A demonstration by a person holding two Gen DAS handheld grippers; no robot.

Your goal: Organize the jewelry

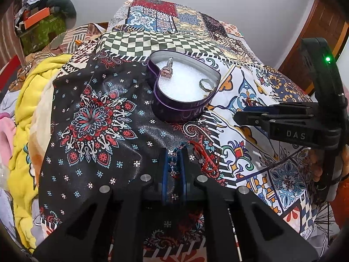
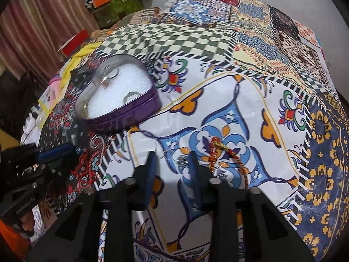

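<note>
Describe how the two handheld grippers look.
Both are black plastic with blue finger pads and round silver bolts at the finger bases. The left gripper has angular cut-out frames. The right gripper, seen from the left view, bears white letters "DAS", a curved black handle and a green light.

Patchwork bedspread [image 1: 91, 118] carries a heart-shaped tin [image 1: 174, 109], red bracelet [image 1: 205, 157], beaded bracelet [image 1: 174, 163], gold-red cord [image 2: 220, 152]

Each hand-held gripper is matte black plastic with blue finger pads and round silver screw heads. The right hand-held gripper [image 1: 237, 114] carries raised letters "DAS" and a green light; the left hand-held gripper [image 1: 173, 163] shows triangular cut-outs.
</note>
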